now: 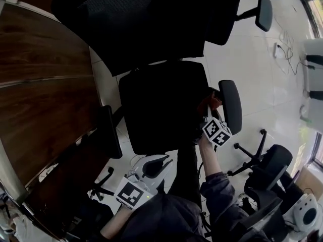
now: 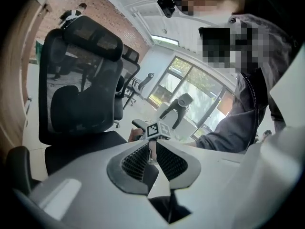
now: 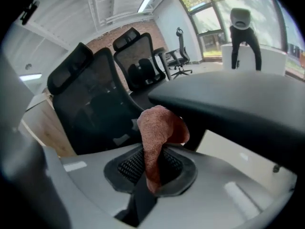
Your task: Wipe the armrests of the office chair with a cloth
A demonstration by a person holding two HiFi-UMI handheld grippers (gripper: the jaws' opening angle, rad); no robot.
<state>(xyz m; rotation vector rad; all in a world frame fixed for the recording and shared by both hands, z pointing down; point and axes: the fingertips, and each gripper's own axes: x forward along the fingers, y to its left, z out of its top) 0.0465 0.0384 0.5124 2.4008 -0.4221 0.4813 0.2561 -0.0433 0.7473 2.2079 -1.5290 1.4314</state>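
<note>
Cloth point(image 3: 159, 128) clamped in right gripper point(image 3: 151, 175) jaws, bunched beside right armrest point(image 3: 228, 104), contact hard to judge. Left gripper point(image 2: 151, 152) jaws together, empty; chair seat point(image 1: 161, 105) dark, detail lost.

- Wooden table point(image 1: 45, 84), at nine o'clock in the head view.
- White floor point(image 1: 252, 64), at two o'clock, with a loose cable point(image 1: 287, 49) lying on it.
- Another black chair point(image 1: 275, 161), at five o'clock.
</note>
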